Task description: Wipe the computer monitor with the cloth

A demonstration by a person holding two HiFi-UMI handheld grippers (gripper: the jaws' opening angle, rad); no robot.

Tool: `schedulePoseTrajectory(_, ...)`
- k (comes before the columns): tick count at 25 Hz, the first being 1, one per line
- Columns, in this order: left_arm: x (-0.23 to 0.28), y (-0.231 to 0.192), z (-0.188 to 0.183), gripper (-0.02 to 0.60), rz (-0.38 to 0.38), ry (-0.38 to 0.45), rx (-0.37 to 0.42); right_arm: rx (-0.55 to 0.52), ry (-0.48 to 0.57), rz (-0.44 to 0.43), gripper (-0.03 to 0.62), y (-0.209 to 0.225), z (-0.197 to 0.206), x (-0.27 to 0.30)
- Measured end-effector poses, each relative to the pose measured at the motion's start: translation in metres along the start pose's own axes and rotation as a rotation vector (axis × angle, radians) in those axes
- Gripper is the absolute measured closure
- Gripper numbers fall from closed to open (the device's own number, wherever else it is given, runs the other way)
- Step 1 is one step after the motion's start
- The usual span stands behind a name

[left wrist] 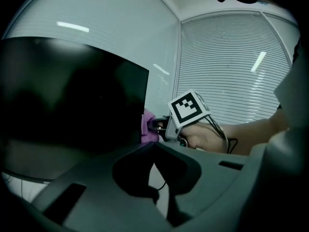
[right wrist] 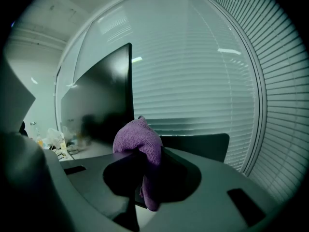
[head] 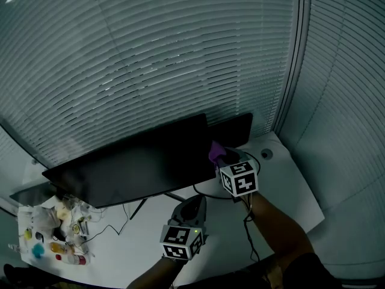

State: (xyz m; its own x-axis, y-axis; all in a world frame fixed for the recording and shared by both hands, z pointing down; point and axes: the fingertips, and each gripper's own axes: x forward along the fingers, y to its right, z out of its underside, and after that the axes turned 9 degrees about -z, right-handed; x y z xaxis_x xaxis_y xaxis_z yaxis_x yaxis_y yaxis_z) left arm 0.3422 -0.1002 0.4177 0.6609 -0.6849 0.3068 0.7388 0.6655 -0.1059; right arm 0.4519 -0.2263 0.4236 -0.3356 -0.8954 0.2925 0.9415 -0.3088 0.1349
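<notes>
Nearest to me, the left gripper (head: 195, 203) hangs low over the desk (head: 283, 191). Its jaws stand a narrow gap apart with nothing between them; only the desk top and a dark cable (head: 210, 194) show through the slit.

Beyond it, the right gripper (head: 221, 159) is clamped firmly on the purple cloth (head: 215, 151). A rounded wad stands proud above the jaws and a tail hangs below. The cloth sits at the right-hand edge of the monitor (head: 132, 167), about mid-height. I cannot confirm whether it touches the panel or lies just beside it.

Assessment: the wipe appears to be at its start or at the end of a pass. To do it well, I would lead with the padded wad so that no jaw tip meets the glass. Pressure should be light and even, in straight overlapping passes across the dark screen. The idle gripper could steady the monitor's lower edge against tipping.

The desk is white and fits into a corner. A grommet hole (head: 266, 154) sits near the right gripper, and a cluster of small clutter (head: 54, 233) lies at the far left. A second dark panel (head: 231, 131) stands behind the monitor. Closed slatted blinds (head: 180, 53) cover both walls, and the light is dim.
</notes>
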Motion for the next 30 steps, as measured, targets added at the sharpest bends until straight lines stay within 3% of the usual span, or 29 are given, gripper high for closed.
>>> schedulePoseTrajectory(4, -0.009, 0.003, -0.027, 0.575, 0.011, 0.027, -0.011, -0.048, 0.043, 0.006, 0.516, -0.005, -0.041, -0.011)
schedulePoseTrajectory(14, -0.038, 0.007, -0.089, 0.575, 0.001, 0.110, 0.055, -0.157, 0.126, 0.020, 0.514, -0.018, -0.138, -0.036)
schedulePoseTrajectory(30, -0.058, 0.006, -0.120, 0.575, 0.004, 0.185, 0.095, -0.202, 0.158, 0.019, 0.514, -0.031, -0.177, -0.044)
